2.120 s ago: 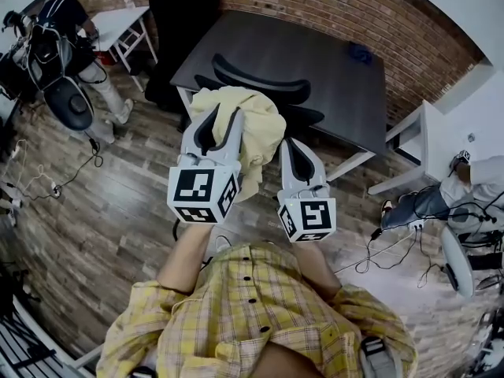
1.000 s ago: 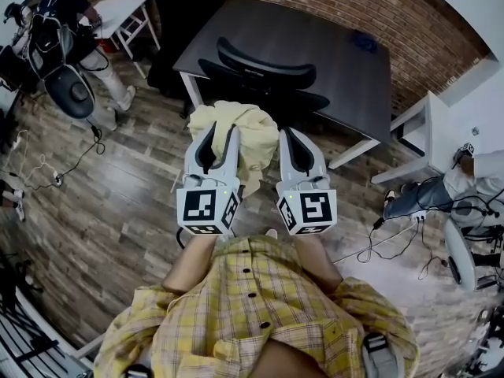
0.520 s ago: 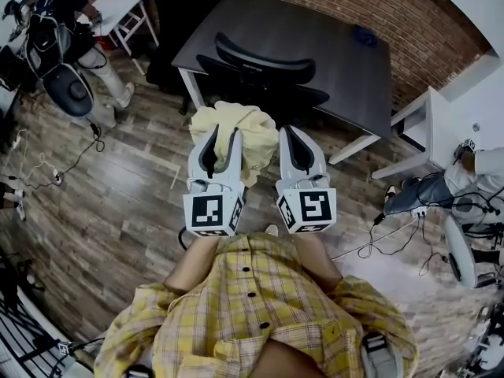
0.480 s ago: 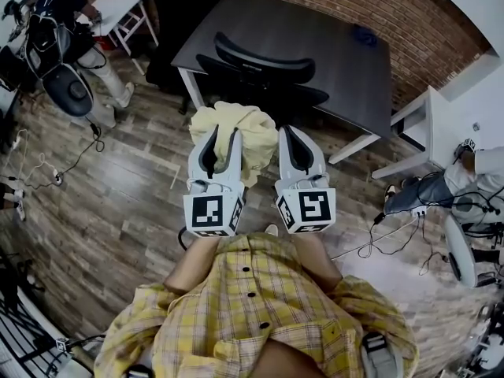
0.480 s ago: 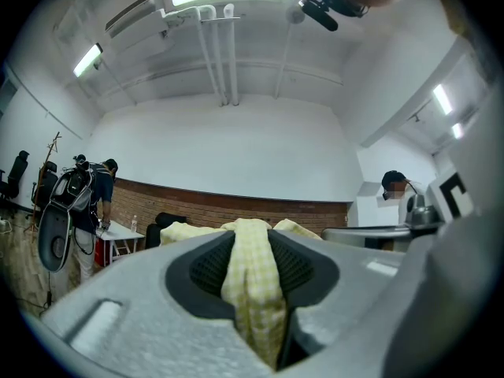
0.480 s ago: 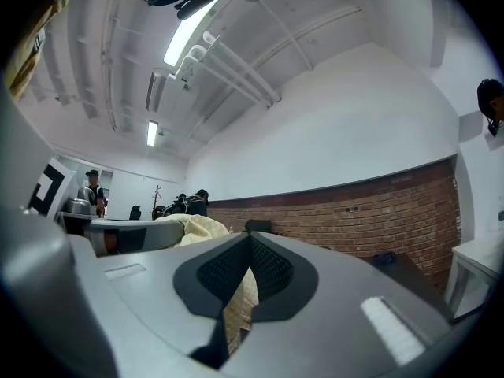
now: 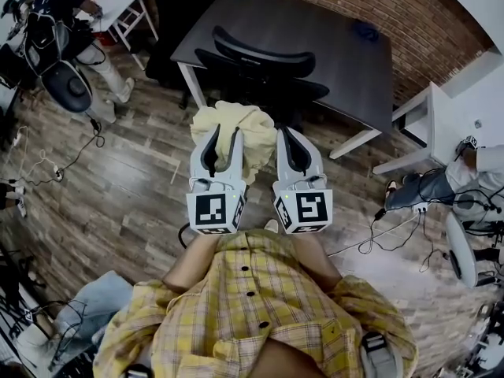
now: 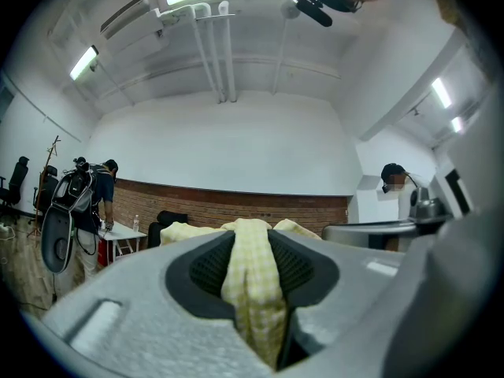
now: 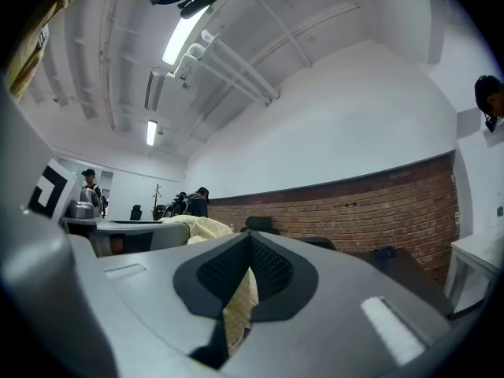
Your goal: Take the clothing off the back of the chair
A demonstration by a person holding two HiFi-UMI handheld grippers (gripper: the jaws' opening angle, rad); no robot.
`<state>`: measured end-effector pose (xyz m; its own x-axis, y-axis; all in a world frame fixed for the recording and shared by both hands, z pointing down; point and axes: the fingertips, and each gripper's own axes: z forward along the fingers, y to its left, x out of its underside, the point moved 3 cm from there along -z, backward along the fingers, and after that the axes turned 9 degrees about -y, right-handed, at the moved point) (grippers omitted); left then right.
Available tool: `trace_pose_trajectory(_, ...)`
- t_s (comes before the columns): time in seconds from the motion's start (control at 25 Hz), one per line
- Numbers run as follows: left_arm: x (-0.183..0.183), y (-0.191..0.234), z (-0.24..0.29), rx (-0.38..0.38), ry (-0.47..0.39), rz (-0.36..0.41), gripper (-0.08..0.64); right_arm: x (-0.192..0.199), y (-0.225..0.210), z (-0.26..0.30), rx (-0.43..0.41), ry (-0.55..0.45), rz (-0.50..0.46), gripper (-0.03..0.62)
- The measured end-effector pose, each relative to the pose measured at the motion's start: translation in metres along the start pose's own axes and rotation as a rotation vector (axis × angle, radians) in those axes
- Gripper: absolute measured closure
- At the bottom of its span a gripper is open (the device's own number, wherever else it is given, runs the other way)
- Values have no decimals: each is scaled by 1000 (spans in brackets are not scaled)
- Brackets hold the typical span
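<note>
The yellow checked clothing (image 7: 236, 128) hangs bunched between my two grippers, clear of the black office chair (image 7: 264, 57), whose curved back is bare. My left gripper (image 7: 224, 132) is shut on a fold of it; in the left gripper view the cloth (image 8: 253, 286) runs down between the dark pads (image 8: 206, 270) of the left gripper (image 8: 252, 235). My right gripper (image 7: 285, 132) is shut on another edge, and the cloth (image 9: 239, 305) shows pinched low in the right gripper (image 9: 250, 239). Both grippers point level, toward the chair.
A dark table (image 7: 331, 50) stands behind the chair, with a small blue thing (image 7: 361, 31) on it. A white side table (image 7: 421, 128) is at the right. People stand or sit at the upper left (image 7: 55, 30) and right (image 7: 453, 183). Cables (image 7: 378, 231) lie on the wood floor.
Both grippers have drawn the clothing back from the chair toward me and a little lower. A person's jeans-clad leg has come into view at the lower left.
</note>
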<state>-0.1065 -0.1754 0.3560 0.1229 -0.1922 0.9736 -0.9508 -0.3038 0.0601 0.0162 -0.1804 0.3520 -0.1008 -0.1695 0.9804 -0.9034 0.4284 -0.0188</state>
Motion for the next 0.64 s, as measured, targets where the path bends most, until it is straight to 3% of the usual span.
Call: trace_pose_trajectory(0.64, 9, 0, 1, -10, 16, 13, 433, 8, 3, 3, -25, 16, 3, 592)
